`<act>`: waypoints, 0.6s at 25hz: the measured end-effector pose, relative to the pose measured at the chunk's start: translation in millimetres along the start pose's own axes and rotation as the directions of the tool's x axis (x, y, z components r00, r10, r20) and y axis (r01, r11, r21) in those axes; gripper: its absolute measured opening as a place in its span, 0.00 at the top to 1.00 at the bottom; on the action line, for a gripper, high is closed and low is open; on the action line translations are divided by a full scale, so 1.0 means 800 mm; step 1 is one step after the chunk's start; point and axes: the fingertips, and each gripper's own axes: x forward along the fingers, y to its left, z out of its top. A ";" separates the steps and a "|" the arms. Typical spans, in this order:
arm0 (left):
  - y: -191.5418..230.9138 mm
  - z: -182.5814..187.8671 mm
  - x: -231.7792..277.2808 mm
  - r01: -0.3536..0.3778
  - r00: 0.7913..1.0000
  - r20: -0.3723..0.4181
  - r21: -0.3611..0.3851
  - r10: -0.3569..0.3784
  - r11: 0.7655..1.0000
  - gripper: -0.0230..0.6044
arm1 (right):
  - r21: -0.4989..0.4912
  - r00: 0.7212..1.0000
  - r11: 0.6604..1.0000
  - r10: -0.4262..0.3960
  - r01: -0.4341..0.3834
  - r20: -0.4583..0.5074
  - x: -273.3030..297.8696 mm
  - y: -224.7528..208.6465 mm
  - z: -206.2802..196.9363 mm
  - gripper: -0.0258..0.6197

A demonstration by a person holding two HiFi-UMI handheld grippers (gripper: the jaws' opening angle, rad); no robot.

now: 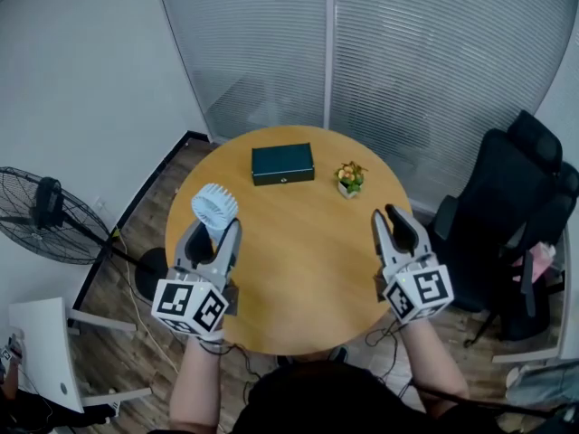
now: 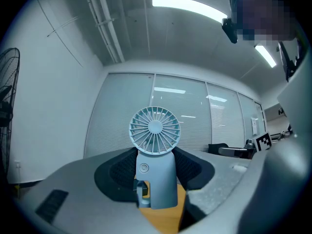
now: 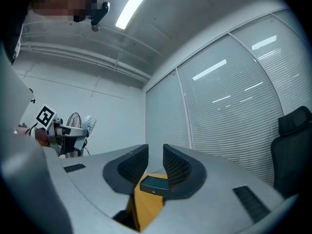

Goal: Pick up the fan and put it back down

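Above the round table (image 1: 308,269), my left gripper (image 1: 215,227) clamps the small fan (image 1: 214,208) upright by its handle.
My right gripper (image 1: 387,215) stands partly open, empty; dark box (image 1: 282,164) shut, pot (image 1: 349,179) holding flowers.

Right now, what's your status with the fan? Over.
Left tongs shut on fan, upright over table. Right tongs open, empty. Box, flowerpot well clear.

- I am holding the fan (image 1: 214,208) upright between the jaws of my left gripper (image 1: 215,228), over the left side of the table (image 1: 298,278).
- My right gripper (image 1: 386,216) is hovering over the table's right side, well apart from the left one.
- The box (image 1: 282,164) is lying at the table's far side, with the potted plant (image 1: 349,178) standing just beside it on the right.
- A standing fan (image 1: 45,213) is standing on the floor left of the table, and an office chair (image 1: 516,215) is sitting to the table's right.
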 end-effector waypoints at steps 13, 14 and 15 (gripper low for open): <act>0.020 -0.007 0.004 -0.006 1.000 -0.008 -0.015 0.006 1.000 0.62 | -0.018 1.000 1.000 -0.010 0.010 -0.017 0.006 0.001 -0.004 0.84; 0.021 -0.007 0.004 -0.004 1.000 -0.008 -0.017 0.004 1.000 0.62 | -0.019 1.000 1.000 -0.012 0.011 -0.018 0.006 0.001 -0.005 0.84; 0.022 -0.008 0.004 -0.003 1.000 -0.008 -0.020 0.003 1.000 0.62 | -0.020 1.000 1.000 -0.013 0.013 -0.019 0.007 0.002 -0.005 0.84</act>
